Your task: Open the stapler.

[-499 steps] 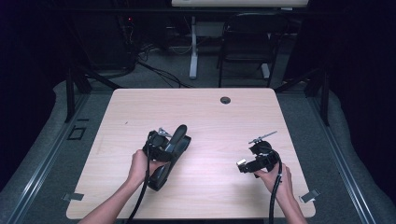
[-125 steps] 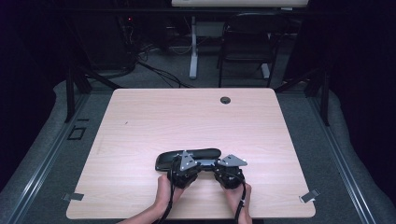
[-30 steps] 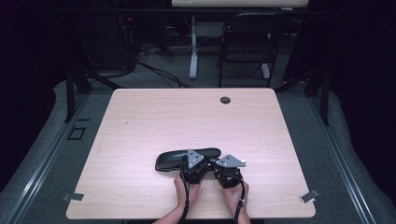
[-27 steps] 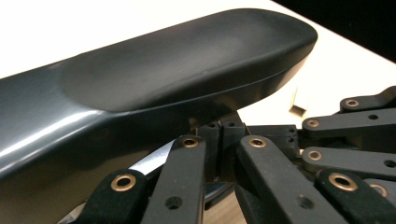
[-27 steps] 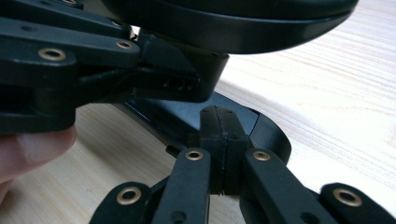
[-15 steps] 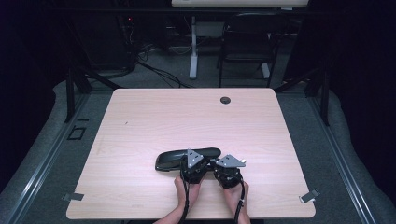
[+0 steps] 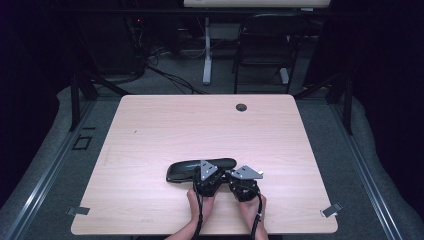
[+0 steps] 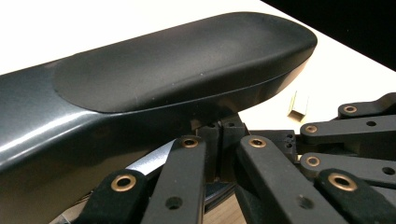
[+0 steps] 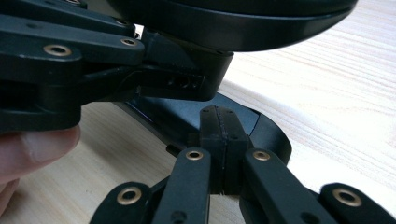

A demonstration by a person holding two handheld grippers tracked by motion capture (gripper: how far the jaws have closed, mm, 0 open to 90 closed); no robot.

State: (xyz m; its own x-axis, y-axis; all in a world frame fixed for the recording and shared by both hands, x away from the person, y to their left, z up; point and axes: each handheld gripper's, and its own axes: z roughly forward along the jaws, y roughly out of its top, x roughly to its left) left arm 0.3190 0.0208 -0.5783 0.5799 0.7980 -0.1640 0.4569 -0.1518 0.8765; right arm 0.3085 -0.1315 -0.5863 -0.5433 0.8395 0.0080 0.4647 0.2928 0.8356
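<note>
A long black case [image 7: 200,170] lies on the wooden table [image 7: 150,130], near the person's edge, well apart from the small round hole [image 7: 241,107] at the far side. Its long axis runs left to right across the table, rising slightly toward the right end.

Both grippers sit at that right end of the case, side by side. The left gripper [image 7: 207,176] is the nearer one: its jaws are pressed together under the lifted upper shell [image 8: 154,79], apparently pinching its lip. The right gripper [image 7: 239,181] is just beside it, jaws also pressed together, and they seem to clamp the edge of the lower shell [image 9: 187,119], which lies flat on the wood.

So the case stretches away to the left of both grippers, and the two halves stand slightly apart at the end they hold. The hinge line, by my judgement, runs along the long axis, so the next move likely turns on the left gripper raising the upper shell while the right one keeps the lower shell down. A slip of either thin grip is the main risk.
</note>
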